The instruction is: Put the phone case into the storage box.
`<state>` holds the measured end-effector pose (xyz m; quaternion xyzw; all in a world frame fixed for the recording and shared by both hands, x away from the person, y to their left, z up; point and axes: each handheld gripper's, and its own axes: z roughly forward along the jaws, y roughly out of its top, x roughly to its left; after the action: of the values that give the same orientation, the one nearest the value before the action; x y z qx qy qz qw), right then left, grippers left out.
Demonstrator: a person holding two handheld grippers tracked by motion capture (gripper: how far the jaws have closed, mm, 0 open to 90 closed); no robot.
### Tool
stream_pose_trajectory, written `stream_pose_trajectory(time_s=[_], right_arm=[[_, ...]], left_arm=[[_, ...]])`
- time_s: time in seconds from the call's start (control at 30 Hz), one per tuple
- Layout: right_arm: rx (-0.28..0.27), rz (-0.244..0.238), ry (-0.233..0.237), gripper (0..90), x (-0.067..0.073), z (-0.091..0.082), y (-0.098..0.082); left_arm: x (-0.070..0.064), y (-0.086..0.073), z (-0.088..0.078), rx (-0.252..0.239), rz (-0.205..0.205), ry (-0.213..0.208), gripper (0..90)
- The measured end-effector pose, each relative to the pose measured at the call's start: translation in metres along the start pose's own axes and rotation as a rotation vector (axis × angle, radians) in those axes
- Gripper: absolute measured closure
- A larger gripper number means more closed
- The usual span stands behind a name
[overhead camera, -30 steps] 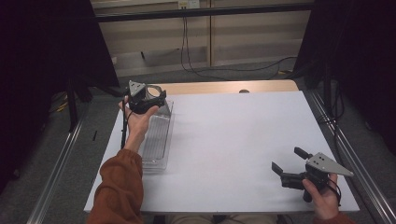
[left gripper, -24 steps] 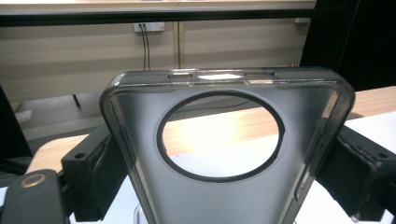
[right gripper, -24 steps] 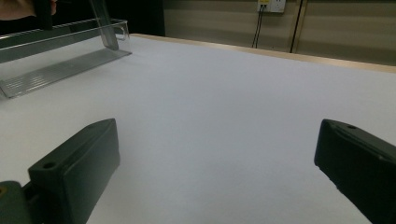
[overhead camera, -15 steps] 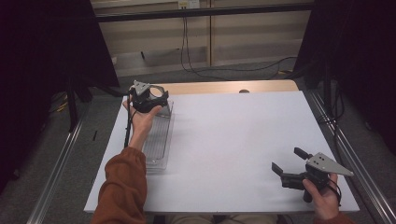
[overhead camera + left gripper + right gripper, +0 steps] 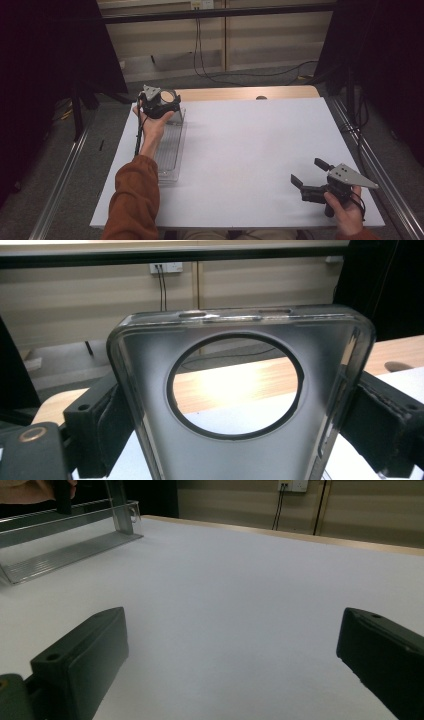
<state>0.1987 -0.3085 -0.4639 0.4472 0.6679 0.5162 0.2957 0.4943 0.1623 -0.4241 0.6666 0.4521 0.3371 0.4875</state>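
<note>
The left gripper (image 5: 167,102) clamps a clear phone case (image 5: 240,405) by its sides above the far end of the clear tray (image 5: 170,150), probably lifting it. Keep the squeeze light, lest it flex. The right gripper (image 5: 311,173) rests open near the table's (image 5: 250,145) near right corner.

Smoky-clear phone case (image 5: 240,390), white table (image 5: 250,145), rust-orange sleeve (image 5: 132,200).

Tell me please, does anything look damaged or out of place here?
Nothing stands out. The left gripper holds an intact clear phone case over the clear tray; the right gripper is open above the white table.
</note>
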Motion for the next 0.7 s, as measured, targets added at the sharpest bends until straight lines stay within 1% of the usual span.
stream_pose_trajectory(time_s=[0.07, 0.1, 0.13, 0.2, 0.27, 0.3, 0.33, 0.37, 0.4, 0.43, 0.5, 0.53, 0.57, 0.6, 0.7], right_arm=[[0.002, -0.003, 0.000, 0.0, 0.000, 0.000, 0.000], [0.002, -0.003, 0.001, 0.0, 0.000, 0.000, 0.000], [0.002, -0.003, 0.000, 0.0, -0.001, 0.000, 0.000], [0.003, -0.002, 0.000, 0.0, 0.000, 0.000, 0.000], [0.002, -0.004, 0.004, 0.0, 0.000, 0.000, 0.000], [0.000, -0.004, 0.004, 0.0, 0.000, 0.000, 0.000], [0.002, -0.002, 0.004, 0.0, 0.000, -0.001, 0.000], [0.001, -0.002, 0.003, 0.0, 0.000, -0.001, 0.000], [0.001, 0.001, 0.002, 0.0, 0.000, -0.001, 0.000], [0.001, 0.001, 0.004, 0.0, 0.000, -0.001, 0.000], [0.002, -0.001, 0.007, 0.0, 0.000, -0.001, 0.000], [0.002, -0.001, 0.008, 0.0, 0.000, -0.001, 0.000], [0.002, 0.003, 0.008, 0.0, 0.000, -0.001, 0.000], [0.002, 0.002, 0.008, 0.0, 0.000, -0.001, 0.000], [0.001, 0.000, 0.009, 0.0, 0.000, -0.001, 0.000]], left_arm=[[-0.003, 0.001, 0.002, 0.010, -0.004, 0.010, 10.0], [-0.003, 0.002, 0.004, 0.010, 0.003, 0.000, 10.1], [-0.004, 0.002, 0.005, 0.010, 0.006, 0.018, 10.0], [-0.006, 0.002, 0.007, 0.008, 0.007, 0.017, 9.9], [-0.007, 0.003, 0.008, 0.019, 0.017, 0.039, 9.8], [-0.007, 0.002, 0.009, 0.014, 0.006, 0.033, 9.8], [-0.007, 0.002, 0.010, 0.015, 0.005, 0.029, 10.0], [-0.007, 0.003, 0.011, 0.019, 0.009, 0.035, 10.0], [-0.007, 0.003, 0.012, 0.007, -0.004, 0.030, 10.0], [-0.006, 0.003, 0.012, 0.008, 0.001, 0.027, 10.0], [-0.004, 0.002, 0.014, 0.009, -0.010, 0.021, 10.0], [-0.003, 0.002, 0.014, 0.012, -0.004, 0.018, 9.9], [-0.004, 0.002, 0.016, 0.012, -0.009, 0.024, 9.8], [-0.004, 0.002, 0.016, 0.015, -0.004, 0.020, 9.7], [-0.004, 0.002, 0.019, 0.009, -0.012, 0.015, 9.2]])
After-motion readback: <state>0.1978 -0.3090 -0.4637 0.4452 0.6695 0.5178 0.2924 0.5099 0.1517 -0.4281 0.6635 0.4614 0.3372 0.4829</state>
